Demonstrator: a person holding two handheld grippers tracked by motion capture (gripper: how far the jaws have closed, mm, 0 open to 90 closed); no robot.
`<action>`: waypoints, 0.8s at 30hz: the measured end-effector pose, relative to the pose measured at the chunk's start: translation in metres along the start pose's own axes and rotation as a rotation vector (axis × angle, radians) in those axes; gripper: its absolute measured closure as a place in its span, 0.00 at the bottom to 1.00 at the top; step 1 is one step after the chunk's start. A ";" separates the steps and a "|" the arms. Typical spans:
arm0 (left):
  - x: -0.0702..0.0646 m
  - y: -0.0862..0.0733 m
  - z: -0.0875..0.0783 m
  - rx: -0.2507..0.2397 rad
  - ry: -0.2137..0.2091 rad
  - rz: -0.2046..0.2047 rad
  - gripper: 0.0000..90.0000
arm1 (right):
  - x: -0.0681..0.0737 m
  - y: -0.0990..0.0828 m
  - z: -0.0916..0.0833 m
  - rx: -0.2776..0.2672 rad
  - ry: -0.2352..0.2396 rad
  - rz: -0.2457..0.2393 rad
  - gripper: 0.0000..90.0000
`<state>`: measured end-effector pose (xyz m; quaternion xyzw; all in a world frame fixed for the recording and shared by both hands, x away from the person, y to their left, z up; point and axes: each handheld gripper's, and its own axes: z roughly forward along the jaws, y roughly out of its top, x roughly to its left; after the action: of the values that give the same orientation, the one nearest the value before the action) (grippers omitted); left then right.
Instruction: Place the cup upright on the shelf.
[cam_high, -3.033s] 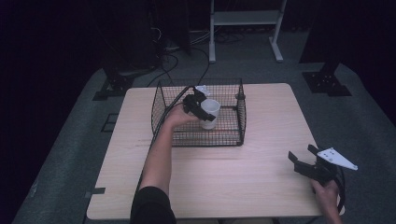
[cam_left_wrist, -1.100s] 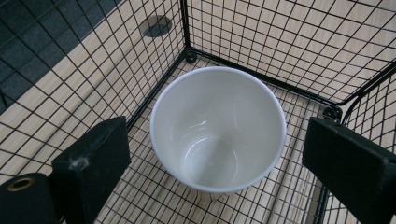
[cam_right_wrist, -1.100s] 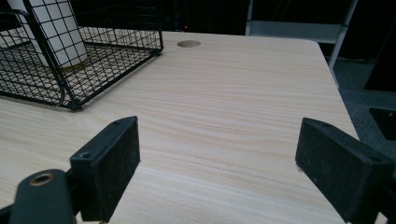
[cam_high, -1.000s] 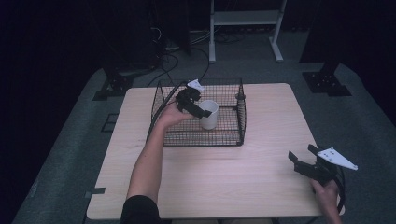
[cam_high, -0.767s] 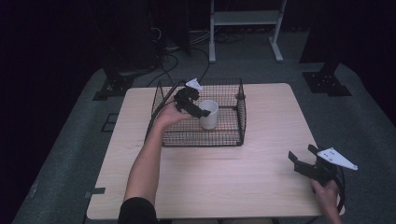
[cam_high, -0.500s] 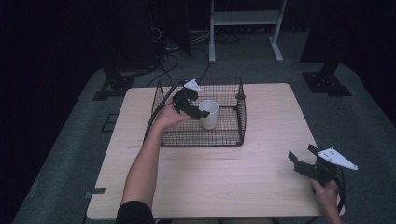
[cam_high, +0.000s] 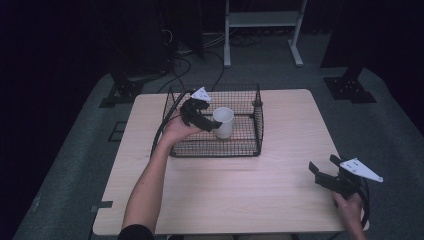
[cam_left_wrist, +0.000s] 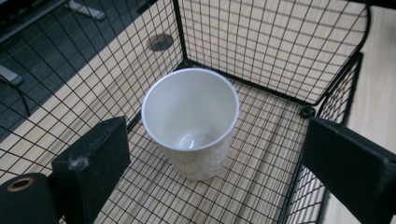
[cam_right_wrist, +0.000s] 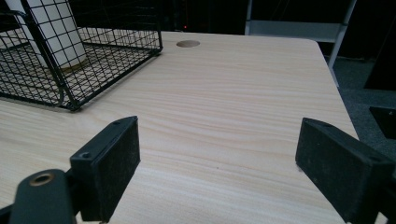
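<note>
At the near right corner of the pale wood-grain desk (cam_high: 225, 185), the person's right hand (cam_high: 350, 210) holds the right tool (cam_high: 325, 172) low over the bare desktop. Its 2 black jaws are spread wide apart with nothing between them; in the right gripper view they frame only plain wood. A grey three-cornered plate (cam_high: 361, 169) sits on top of this tool.

Farther in, left of the middle, the person's bare left forearm (cam_high: 145, 185) reaches forward to the black wire-mesh basket (cam_high: 215, 150), a low rectangular cage open at the top that stands on the desk. The left hand (cam_high: 177, 131) sits at the basket's left wall, and the left tool (cam_high: 212, 125) points into the basket toward the white paper cup (cam_high: 223, 121). In the left gripper view the cup (cam_left_wrist: 191, 121) stands upright on the basket floor, open mouth up and empty, near a far corner of the mesh. The left tool's 2 jaws are spread apart on either side of the cup and clear of it, holding nothing.

In the right gripper view the cup (cam_right_wrist: 53, 32) shows through the mesh, well apart from the right tool.

Beyond the desk lie grey floor (cam_high: 300, 75), dark cables (cam_high: 180, 60) and the legs of a white metal stand (cam_high: 262, 30).
</note>
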<state>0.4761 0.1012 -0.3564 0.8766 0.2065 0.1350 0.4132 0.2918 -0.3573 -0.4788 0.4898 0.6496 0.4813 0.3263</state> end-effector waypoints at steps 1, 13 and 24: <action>-0.001 -0.001 -0.001 -0.005 0.004 0.001 0.08 | 0.000 0.000 0.000 0.000 0.000 0.000 0.14; -0.013 -0.009 -0.018 -0.045 0.031 -0.012 0.08 | 0.000 0.000 0.000 0.000 -0.001 0.000 0.14; -0.027 -0.018 -0.029 -0.056 0.028 -0.016 0.08 | 0.000 0.000 0.000 0.000 -0.001 -0.002 0.14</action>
<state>0.4357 0.1178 -0.3538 0.8609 0.2155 0.1497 0.4358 0.2918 -0.3571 -0.4788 0.4894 0.6500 0.4805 0.3272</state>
